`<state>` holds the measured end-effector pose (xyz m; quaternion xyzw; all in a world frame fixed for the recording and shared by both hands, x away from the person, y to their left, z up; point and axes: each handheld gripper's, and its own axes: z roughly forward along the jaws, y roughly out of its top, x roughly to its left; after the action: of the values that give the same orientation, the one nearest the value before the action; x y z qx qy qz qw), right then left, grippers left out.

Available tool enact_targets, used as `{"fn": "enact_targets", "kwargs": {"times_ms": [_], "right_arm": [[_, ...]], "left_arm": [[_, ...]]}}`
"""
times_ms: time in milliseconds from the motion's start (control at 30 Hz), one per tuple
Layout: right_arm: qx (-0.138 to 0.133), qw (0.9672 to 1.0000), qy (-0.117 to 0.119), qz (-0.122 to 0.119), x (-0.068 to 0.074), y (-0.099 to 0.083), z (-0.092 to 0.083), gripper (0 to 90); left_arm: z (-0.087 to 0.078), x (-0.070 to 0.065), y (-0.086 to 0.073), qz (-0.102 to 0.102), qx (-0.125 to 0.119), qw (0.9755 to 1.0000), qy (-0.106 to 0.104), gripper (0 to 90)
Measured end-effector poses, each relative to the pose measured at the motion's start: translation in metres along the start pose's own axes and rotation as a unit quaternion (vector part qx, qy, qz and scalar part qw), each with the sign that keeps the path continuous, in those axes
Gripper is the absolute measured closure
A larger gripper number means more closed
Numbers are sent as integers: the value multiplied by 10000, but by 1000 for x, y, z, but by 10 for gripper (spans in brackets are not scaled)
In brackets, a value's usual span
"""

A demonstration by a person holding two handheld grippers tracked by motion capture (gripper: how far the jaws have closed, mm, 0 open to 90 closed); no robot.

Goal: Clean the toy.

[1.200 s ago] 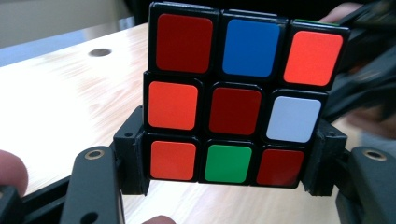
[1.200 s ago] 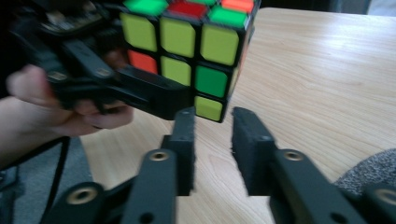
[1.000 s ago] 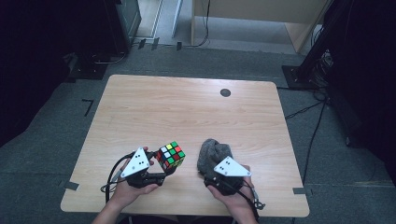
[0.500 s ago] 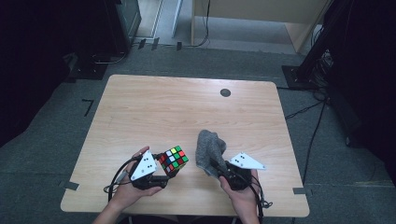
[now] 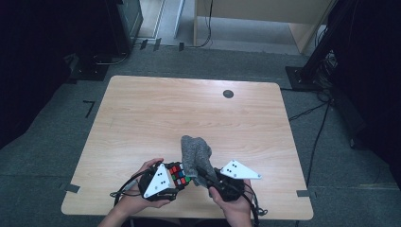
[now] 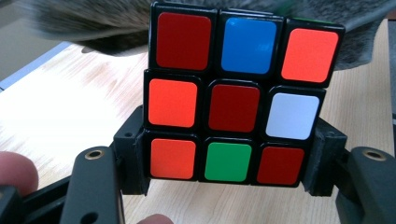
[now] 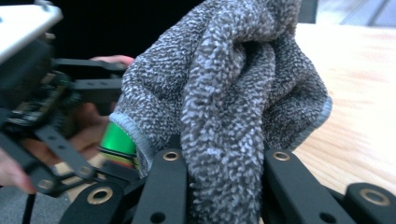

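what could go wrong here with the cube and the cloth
1. The puzzle cube is clamped by the left gripper only at its bottom row, so pressure from the grey cloth might tip or twist it loose.
2. The cloth bunches thickly in the right gripper and could slide out while rubbing.

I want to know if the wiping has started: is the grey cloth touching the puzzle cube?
Touching. In the right gripper view the grey cloth lies over the puzzle cube, its hem on the green edge. In the left gripper view it drapes over the cube's top.
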<state>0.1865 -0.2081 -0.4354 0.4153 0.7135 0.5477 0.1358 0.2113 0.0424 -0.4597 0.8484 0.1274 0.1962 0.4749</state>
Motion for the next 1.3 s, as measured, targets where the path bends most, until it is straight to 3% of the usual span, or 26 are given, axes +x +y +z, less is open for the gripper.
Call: {"fn": "enact_targets", "kwargs": {"times_ms": [67, 133, 233, 333, 367, 400, 433, 533, 600, 700, 833, 867, 933, 967, 1033, 1133, 1200, 1300], "right_arm": [[-41, 10000, -50, 15, -2, 1, -3, 784], [-246, 9991, 338, 10, 9, 5, -5, 773], [-217, 9987, 444, -127, 21, 7, -3, 765], [-149, 9994, 310, 38, 21, 5, 1, 763], [-68, 9998, 38, 164, 11, 1, 1, 770], [-68, 9998, 38, 164, 11, 1, 1, 770], [26, 9992, -165, 363, -1, -2, 0, 772], [-15, 9987, -234, 448, -6, -3, -2, 773], [-204, 9991, -79, 355, 0, 1, -6, 773], [-376, 9987, 310, -117, 23, 8, -7, 773], [-246, 9990, 366, -34, 23, 4, -1, 772], [-223, 9993, 309, 69, 18, 2, -1, 775], [-105, 9998, -151, 122, 8, 0, -1, 781], [-49, 9990, -334, 305, -1, -1, -3, 781], [-90, 9987, -327, 368, -4, -2, -4, 781], [-315, 9990, -61, 321, 5, 3, -9, 779], [-393, 9985, 371, 21, 24, 9, -8, 770], [-238, 9989, 371, -135, 29, 8, -4, 763]], "left_arm": [[1, 2, -1, -76, 18, 10000, -51, 339], [2, 2, -2, -50, 56, 10000, -5, 340], [1, 1, -1, -44, -36, 10000, 9, 340], [-1, 0, 0, 25, -25, 9999, 154, 340], [-2, 2, 0, 4, -25, 9999, 155, 340], [-2, 2, 0, 4, -25, 9999, 155, 340], [-2, 2, -1, -1, -35, 9999, 164, 340], [-4, 6, -1, -164, -171, 9996, 143, 340], [-4, 8, -2, -183, -147, 9996, 141, 340], [-2, 6, -3, -187, -139, 9997, 105, 340], [-3, 2, 1, -63, -140, 9998, 142, 340], [-3, 2, 0, -66, -145, 9998, 117, 340], [-5, 4, 0, -120, -204, 9997, 79, 341], [-6, 5, 0, -172, -254, 9995, 58, 341], [-6, 7, -1, -204, -265, 9994, 75, 341], [-3, 5, -2, -127, -145, 9998, 92, 341], [-1, 3, -1, -134, -142, 9998, 25, 341], [-3, 1, 2, -144, -246, 9996, -65, 341]]}}
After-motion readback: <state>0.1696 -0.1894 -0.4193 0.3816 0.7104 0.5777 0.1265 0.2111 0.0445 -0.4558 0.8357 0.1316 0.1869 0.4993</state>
